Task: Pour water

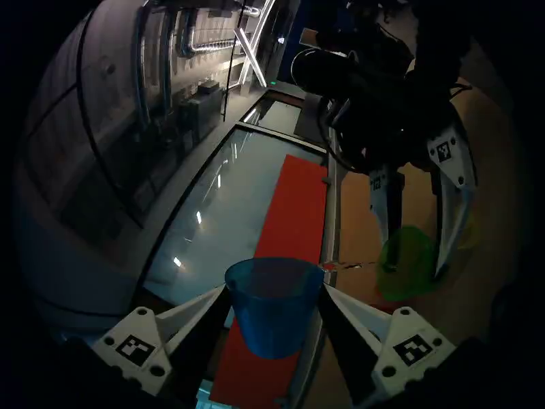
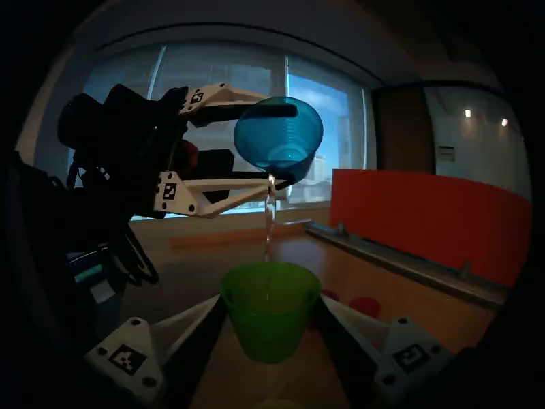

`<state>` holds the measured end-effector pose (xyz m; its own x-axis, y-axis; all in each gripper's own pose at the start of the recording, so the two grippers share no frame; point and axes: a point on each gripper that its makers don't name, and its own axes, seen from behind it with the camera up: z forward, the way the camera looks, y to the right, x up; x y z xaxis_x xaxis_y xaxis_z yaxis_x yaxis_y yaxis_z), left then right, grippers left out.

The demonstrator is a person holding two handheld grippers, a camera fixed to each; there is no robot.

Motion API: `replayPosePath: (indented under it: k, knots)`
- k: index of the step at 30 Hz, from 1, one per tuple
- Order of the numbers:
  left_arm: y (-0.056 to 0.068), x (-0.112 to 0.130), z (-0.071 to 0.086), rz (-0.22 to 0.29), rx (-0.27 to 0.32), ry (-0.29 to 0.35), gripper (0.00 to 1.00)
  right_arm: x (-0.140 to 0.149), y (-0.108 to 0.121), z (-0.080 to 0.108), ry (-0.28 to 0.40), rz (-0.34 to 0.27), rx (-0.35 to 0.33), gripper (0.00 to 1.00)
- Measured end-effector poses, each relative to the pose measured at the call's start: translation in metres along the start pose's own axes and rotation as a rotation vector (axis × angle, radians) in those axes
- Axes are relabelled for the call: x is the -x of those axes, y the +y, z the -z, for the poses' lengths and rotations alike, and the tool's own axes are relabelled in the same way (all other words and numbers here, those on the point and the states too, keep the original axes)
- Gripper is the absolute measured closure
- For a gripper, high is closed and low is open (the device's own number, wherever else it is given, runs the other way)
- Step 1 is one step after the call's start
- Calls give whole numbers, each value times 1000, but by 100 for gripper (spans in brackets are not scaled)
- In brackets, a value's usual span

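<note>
Clamping blue cup [image 1: 274, 317], left hand-held gripper [image 1: 274, 290]; green cup [image 2: 270, 324], right hand-held gripper [image 2: 270, 300]; water [image 2: 268, 218], seemingly.

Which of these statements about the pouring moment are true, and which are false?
1. The left gripper grips a blue cup. True.
2. The blue cup is held upright. False: it is tipped, and a water stream runs from its rim.
3. The water falls into a green cup. True.
4. The right gripper is open and empty. False: its fingers clamp the green cup from both sides.
</note>
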<state>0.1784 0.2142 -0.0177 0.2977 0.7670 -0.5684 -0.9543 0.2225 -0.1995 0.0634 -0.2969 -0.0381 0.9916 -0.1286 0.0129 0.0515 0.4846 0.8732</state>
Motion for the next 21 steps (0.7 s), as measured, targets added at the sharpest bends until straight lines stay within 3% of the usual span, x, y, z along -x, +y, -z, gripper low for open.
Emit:
replayPosePath:
  k: [21]
  knots:
    - [3, -6, 3, -77, 12, 3, 15, -1, -1, 3, 4, 5, 1, 11]
